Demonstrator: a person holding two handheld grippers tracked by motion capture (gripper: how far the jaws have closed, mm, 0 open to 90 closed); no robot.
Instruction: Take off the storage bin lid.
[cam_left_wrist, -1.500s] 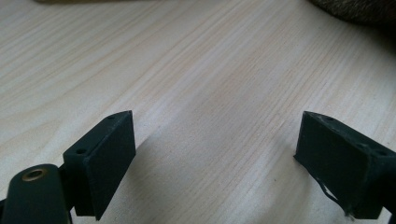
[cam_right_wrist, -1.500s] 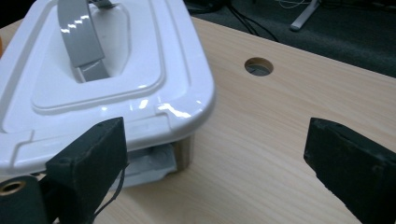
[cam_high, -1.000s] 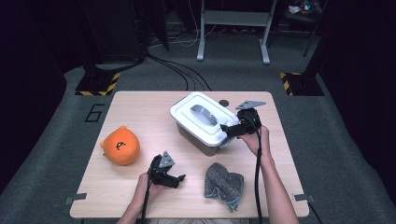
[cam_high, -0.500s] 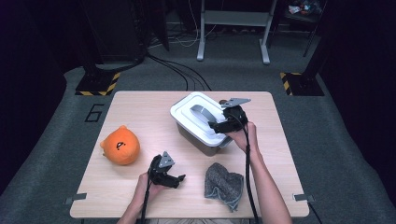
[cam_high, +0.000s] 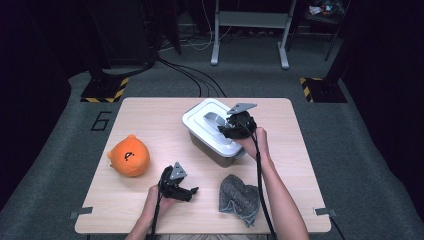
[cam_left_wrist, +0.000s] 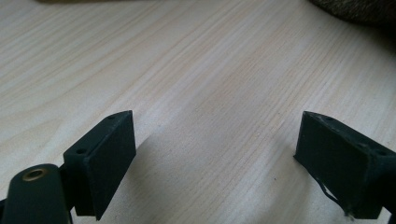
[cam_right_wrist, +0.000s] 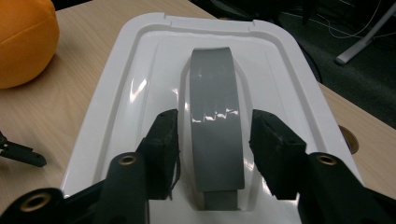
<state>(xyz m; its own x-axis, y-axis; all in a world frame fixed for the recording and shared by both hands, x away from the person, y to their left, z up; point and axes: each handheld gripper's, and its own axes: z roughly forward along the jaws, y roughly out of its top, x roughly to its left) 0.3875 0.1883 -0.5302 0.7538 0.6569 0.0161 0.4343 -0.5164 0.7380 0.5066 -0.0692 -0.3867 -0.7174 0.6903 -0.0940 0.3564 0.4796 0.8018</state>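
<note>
Step in hand: gripping the grey handle (cam_right_wrist: 217, 121) of the white lid (cam_high: 216, 126) on the mid-table box. The right gripper (cam_right_wrist: 214, 135) has just been closing, its jaws astride the handle, not yet touching. Next, likely: pinch and lift straight; the left gripper (cam_high: 186, 189) rests wide, empty, on the table (cam_high: 150, 115).

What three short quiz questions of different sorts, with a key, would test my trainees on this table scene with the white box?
1. True or false: the right gripper has its jaws on either side of the grey handle on the white lid.
2. Which lies nearest the left gripper? A the orange plush toy, B the grey cloth, C the box.
3. Fill in: the left gripper's jaws hold ____.

Key: 1 true; a small gap shows each side, though the jaws have just been closing. 2 B. 3 nothing.
</note>
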